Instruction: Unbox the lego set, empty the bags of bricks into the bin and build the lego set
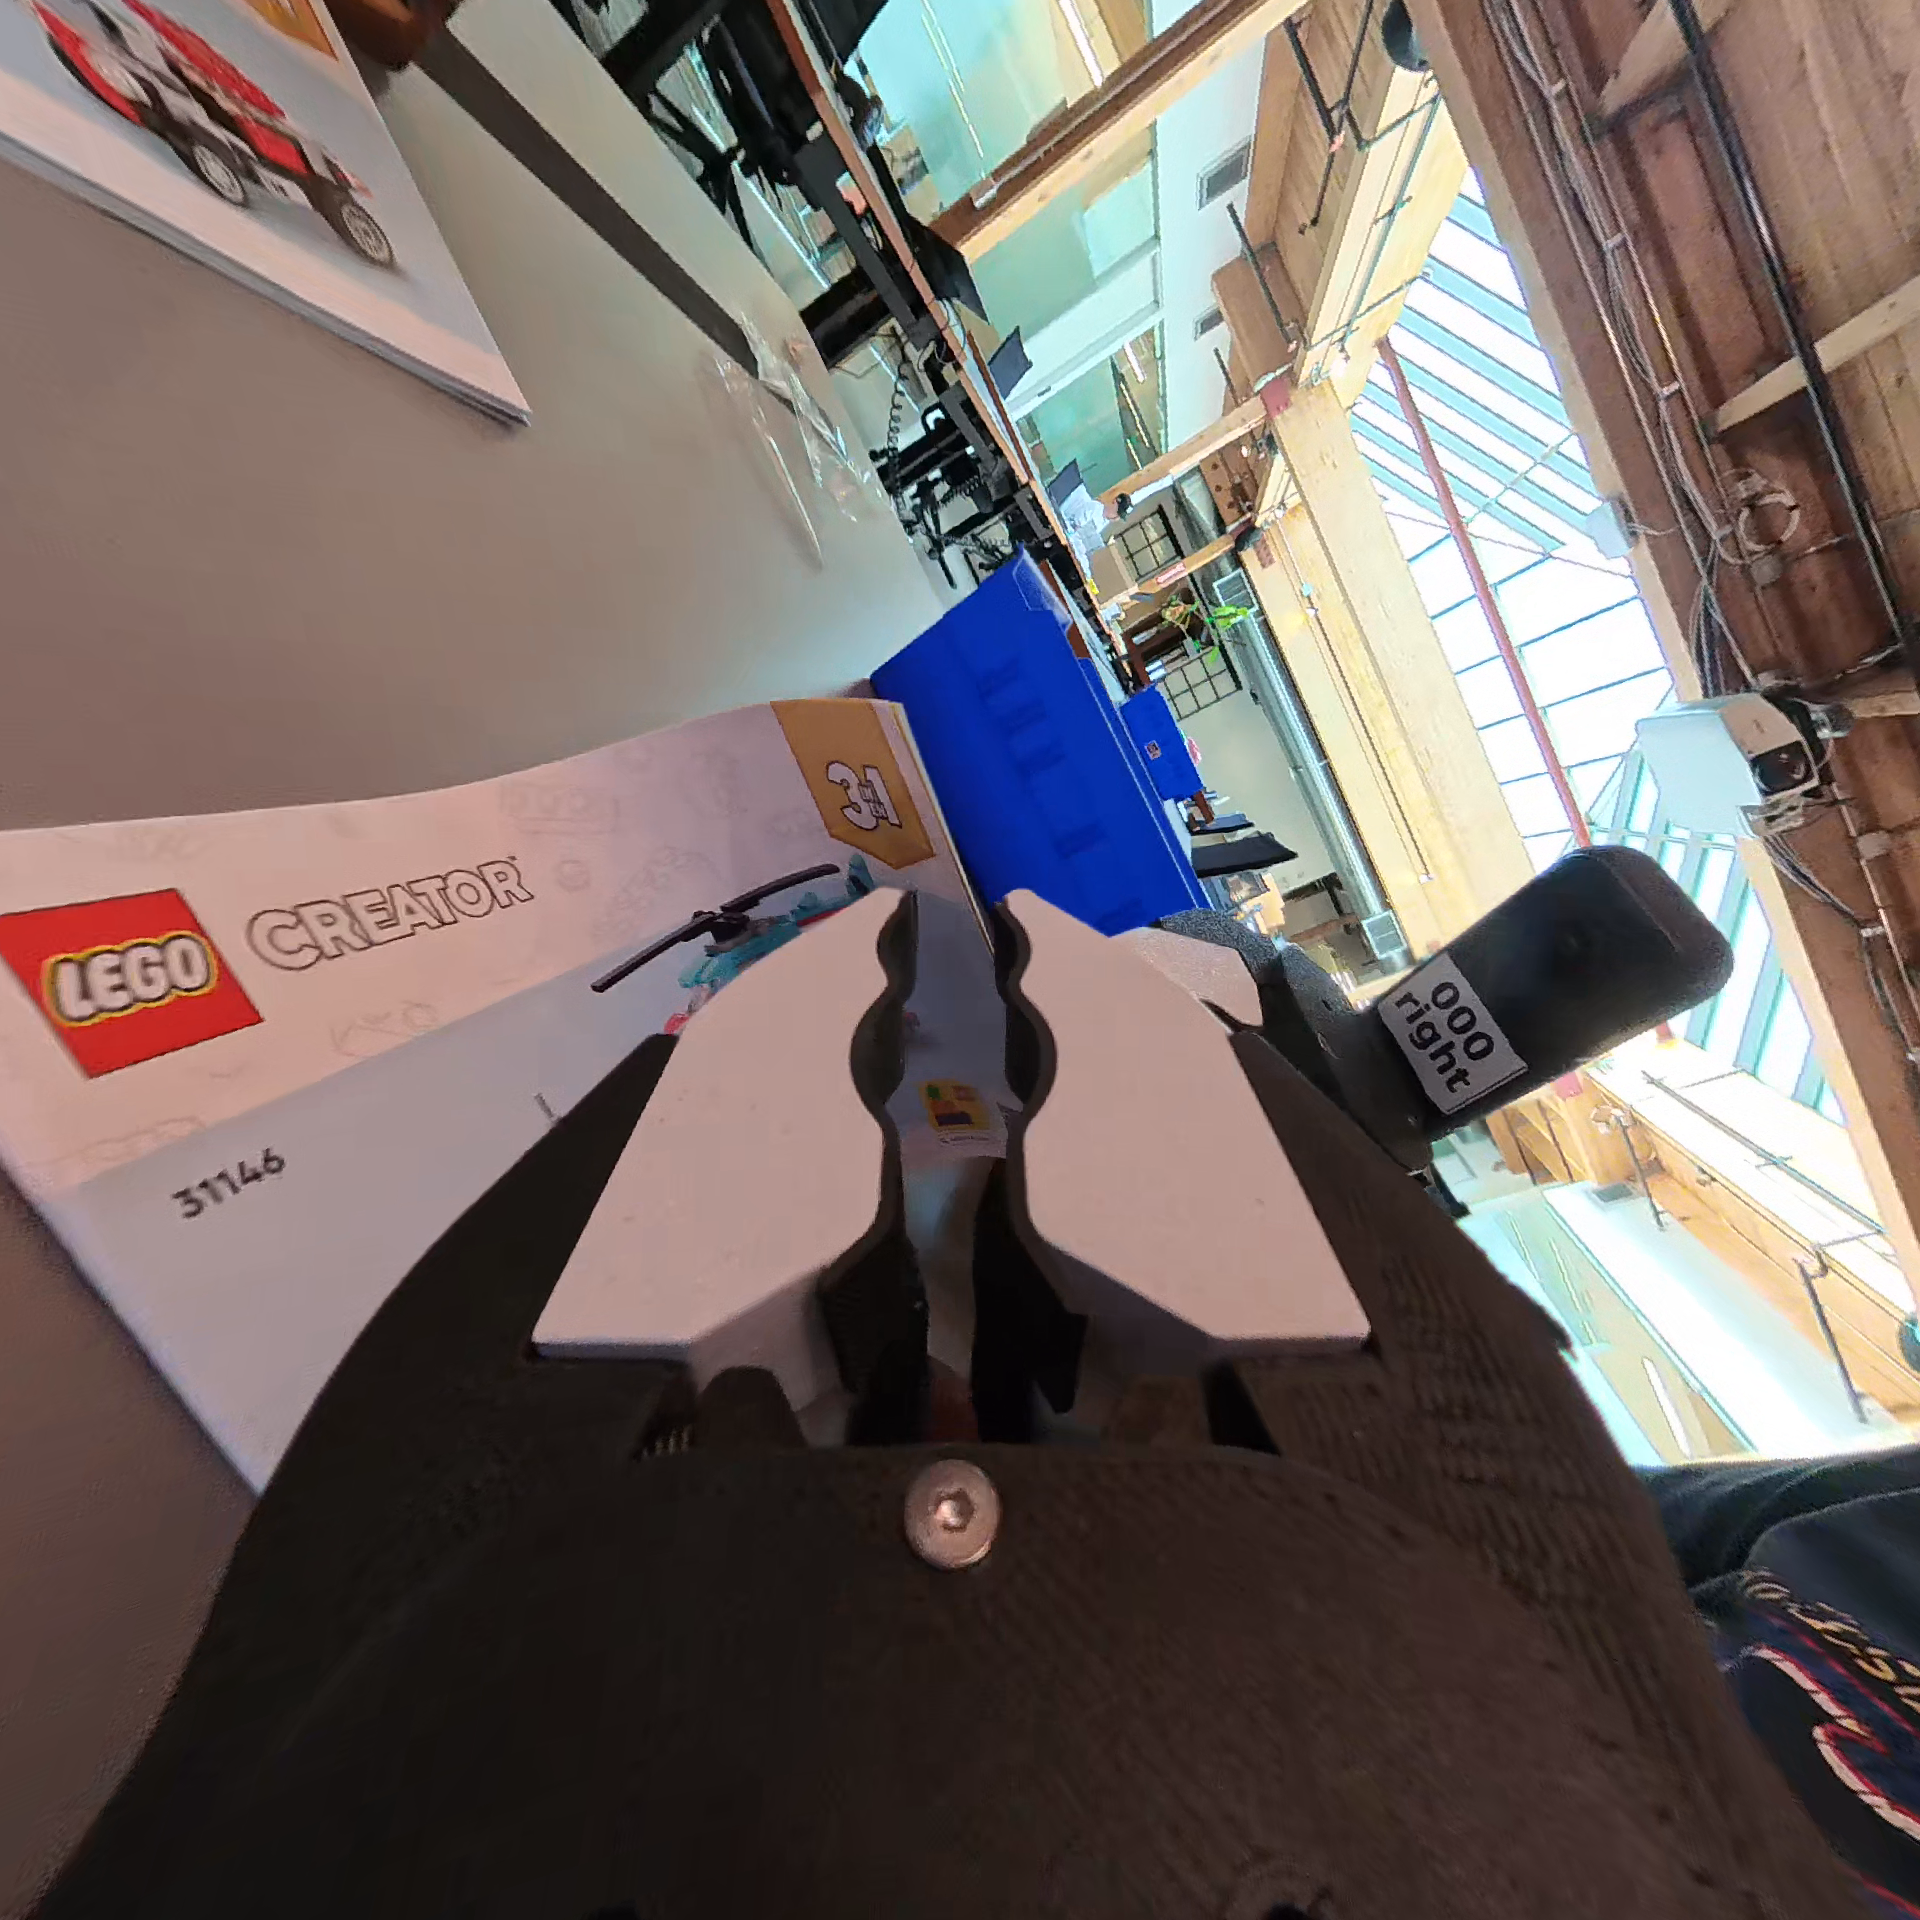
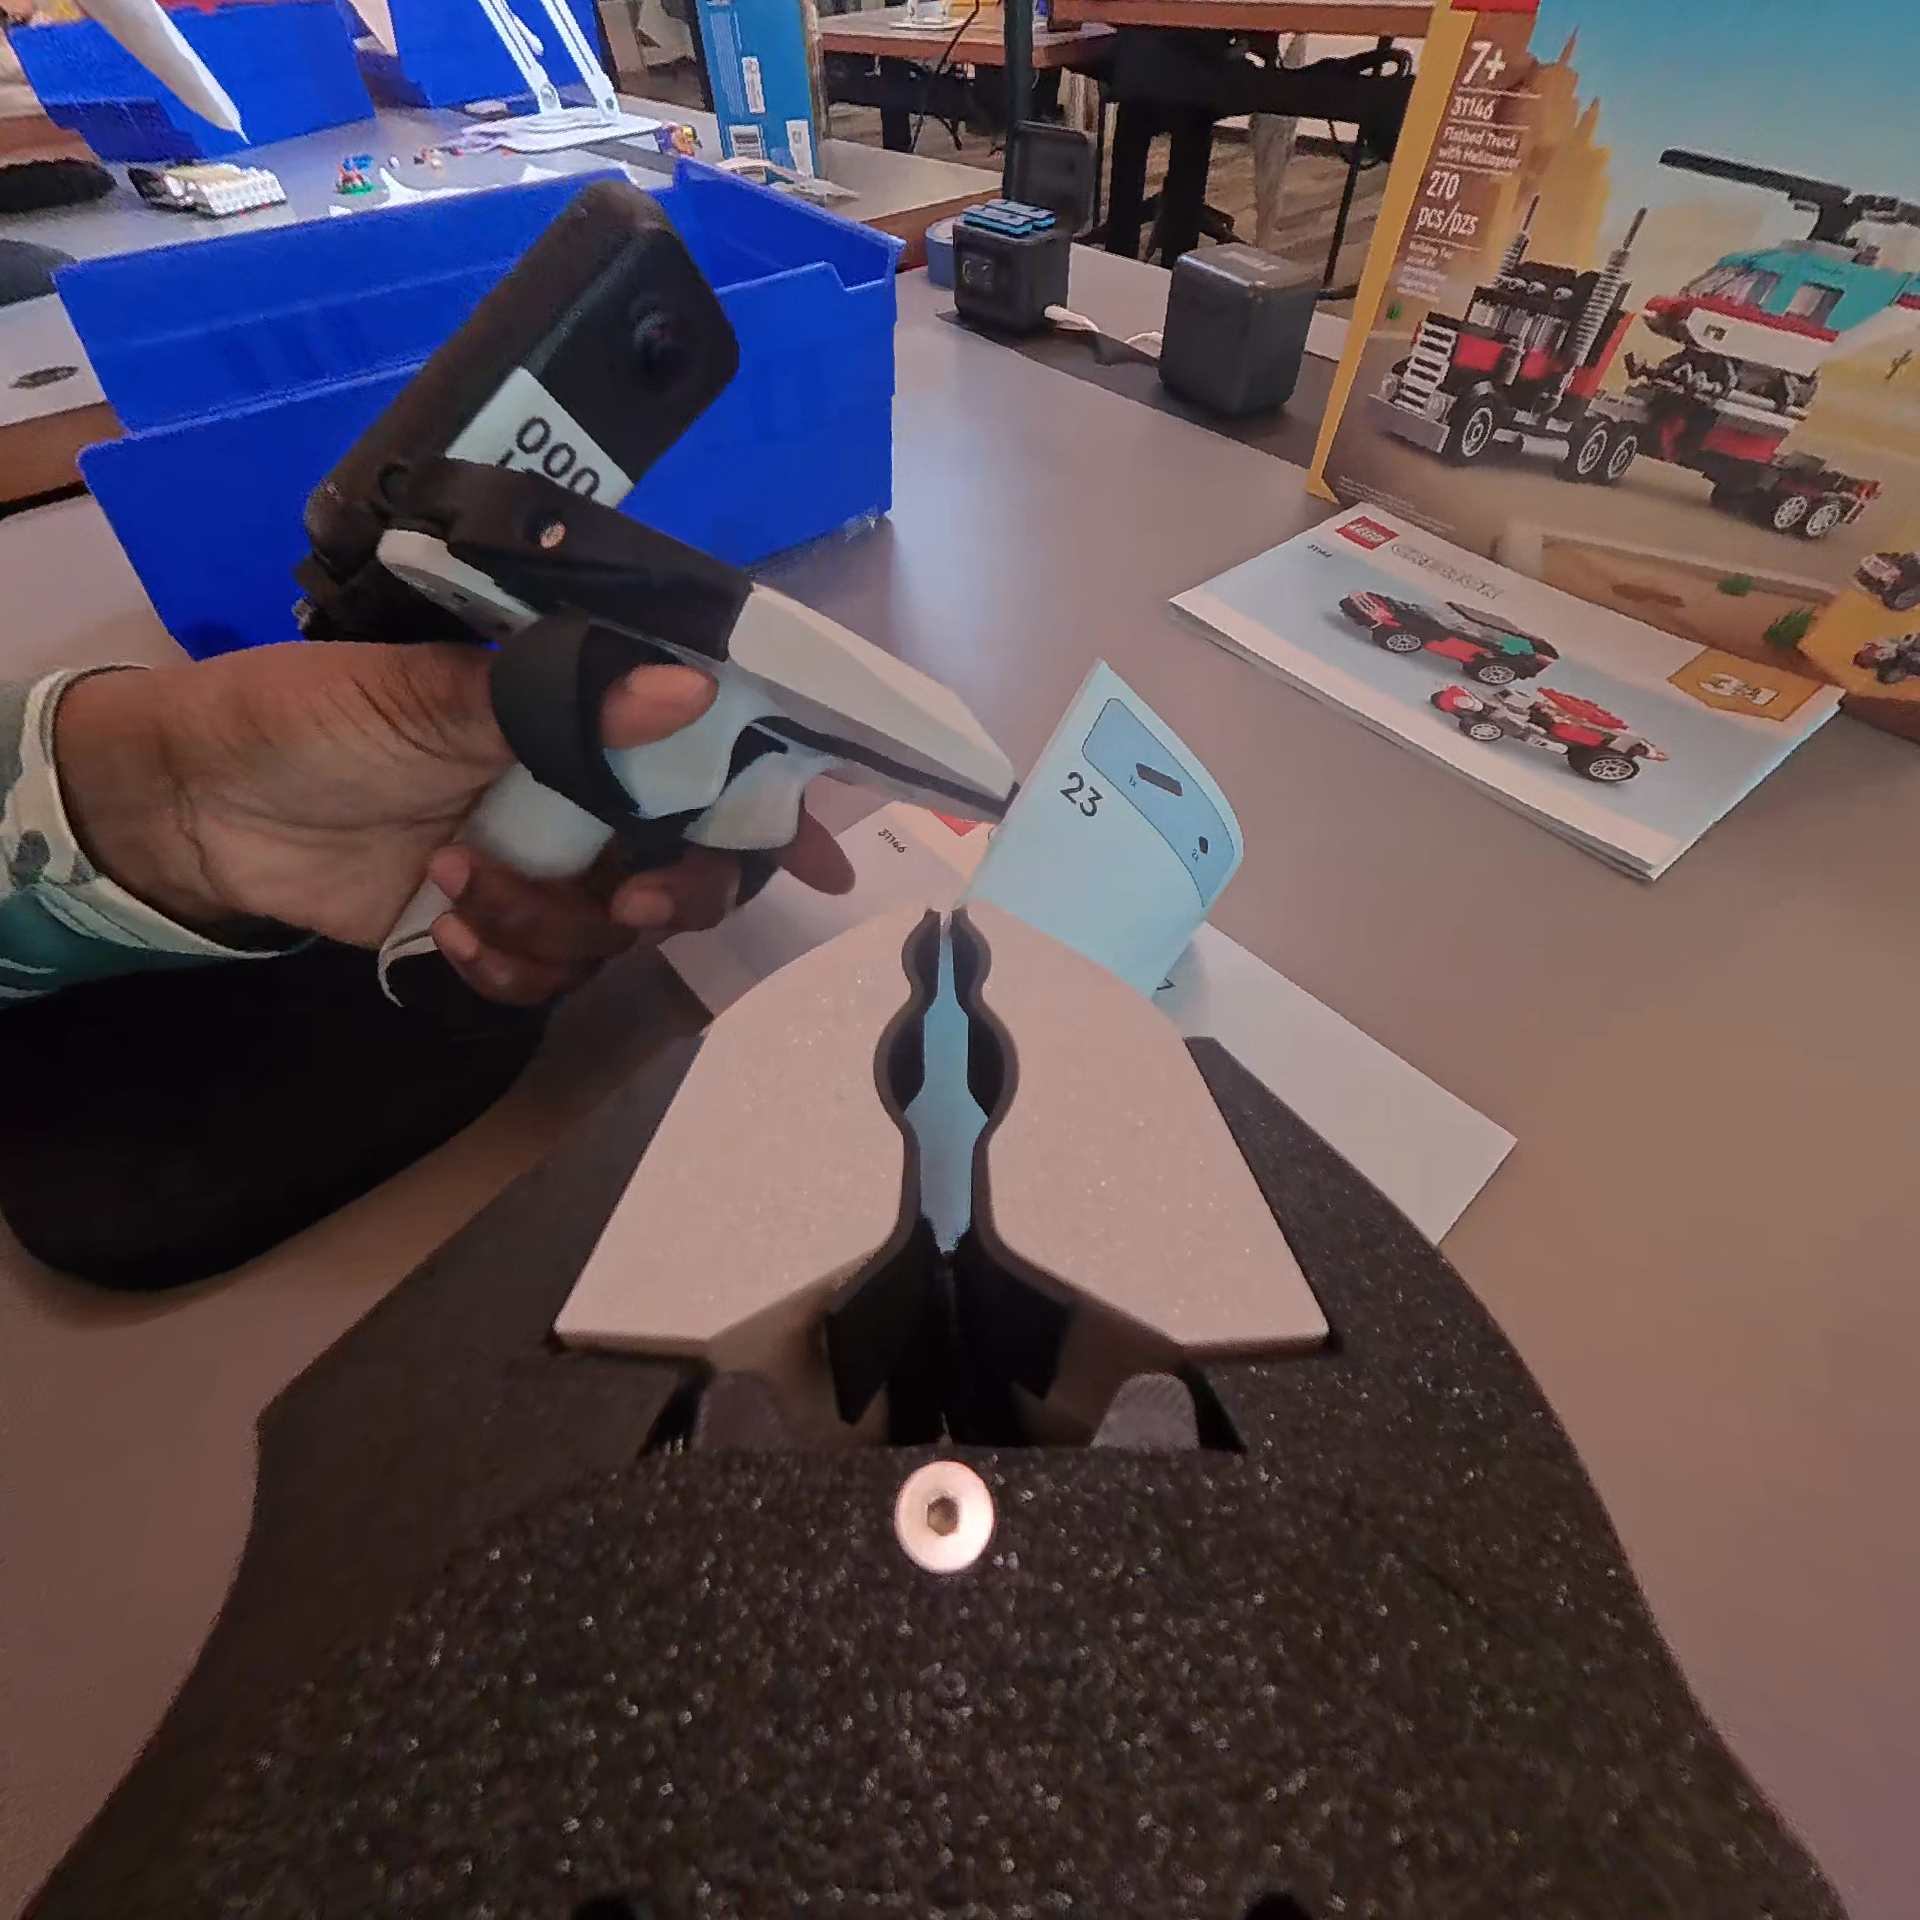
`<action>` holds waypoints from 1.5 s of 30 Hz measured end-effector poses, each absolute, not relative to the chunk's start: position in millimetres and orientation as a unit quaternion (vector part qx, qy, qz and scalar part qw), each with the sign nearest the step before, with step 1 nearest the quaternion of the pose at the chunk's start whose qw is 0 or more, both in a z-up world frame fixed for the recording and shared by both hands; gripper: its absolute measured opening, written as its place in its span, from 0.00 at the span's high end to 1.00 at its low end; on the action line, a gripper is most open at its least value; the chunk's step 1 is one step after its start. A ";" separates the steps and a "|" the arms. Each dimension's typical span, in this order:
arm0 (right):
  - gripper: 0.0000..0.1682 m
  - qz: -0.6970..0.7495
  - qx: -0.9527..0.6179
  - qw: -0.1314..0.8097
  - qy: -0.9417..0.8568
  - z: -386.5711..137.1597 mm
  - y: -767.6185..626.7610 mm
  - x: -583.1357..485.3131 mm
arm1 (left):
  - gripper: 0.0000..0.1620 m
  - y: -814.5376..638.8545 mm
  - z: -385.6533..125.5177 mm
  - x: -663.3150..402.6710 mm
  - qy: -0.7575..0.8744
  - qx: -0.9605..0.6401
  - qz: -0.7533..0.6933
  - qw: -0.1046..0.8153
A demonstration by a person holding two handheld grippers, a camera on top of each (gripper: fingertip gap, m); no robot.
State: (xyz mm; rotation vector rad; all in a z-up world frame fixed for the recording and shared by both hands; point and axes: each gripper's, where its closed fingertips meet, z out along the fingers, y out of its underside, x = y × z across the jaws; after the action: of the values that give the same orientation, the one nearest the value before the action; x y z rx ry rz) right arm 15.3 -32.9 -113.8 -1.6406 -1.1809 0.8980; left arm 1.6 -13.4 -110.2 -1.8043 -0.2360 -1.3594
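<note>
Near the tabletop's front edge, right claw (image 2: 943,920) pinches a lifted page of the instruction booklet (image 2: 1117,831); left claw (image 2: 997,805) clamps another page. Paper looks light, floppy, tear-prone: grip near page corners, peel slowly.

Both grippers share one build — a black, grainy printed body with a silver hex-socket screw (image 2: 943,1515) at its centre and two pale grey fingers (image 2: 769,1132) with wavy black inner edges. Left gripper (image 2: 1003,805), seen from the side: white pistol-style handle, black finger loop, black camera block on top carrying a white label. Right gripper (image 2: 948,914) looks the same, and its camera block (image 1: 1579,966) also bears a white label. The person's left hand (image 2: 312,800) shows a light patterned cuff — teal and white; dark trousers below.
</note>
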 end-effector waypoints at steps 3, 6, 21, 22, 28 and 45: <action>0.99 0.367 -0.667 0.445 -0.471 -115.4 -30.7 17.0 | 0.89 -10.1 -110.0 11.1 -0.085 -0.718 -0.554 0.413; 0.99 0.373 -0.667 0.435 -0.476 -117.9 -32.4 16.7 | 0.97 -8.6 -110.9 16.5 -0.067 -0.715 -0.559 0.414; 0.60 0.570 -0.667 0.157 -0.453 -131.3 -39.5 13.6 | 0.99 -19.8 -93.2 25.9 -0.033 -0.652 -0.639 0.408; 0.62 0.585 -0.661 0.154 -0.444 -128.4 -39.0 13.2 | 0.99 -20.2 -91.8 26.2 -0.032 -0.647 -0.644 0.407; 0.65 0.636 -0.642 0.129 -0.408 -123.2 -39.6 13.4 | 0.96 -20.6 -88.6 29.5 -0.028 -0.631 -0.665 0.399; 0.69 0.652 -0.636 0.119 -0.395 -123.0 -39.4 13.0 | 0.92 -25.7 -88.1 37.7 0.009 -0.635 -0.661 0.400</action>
State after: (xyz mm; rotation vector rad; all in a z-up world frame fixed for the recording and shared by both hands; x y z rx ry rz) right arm 13.0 -39.4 -123.0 -1.8589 -1.1554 1.9080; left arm 37.7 -25.7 -88.1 -1.6057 0.0234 -1.6723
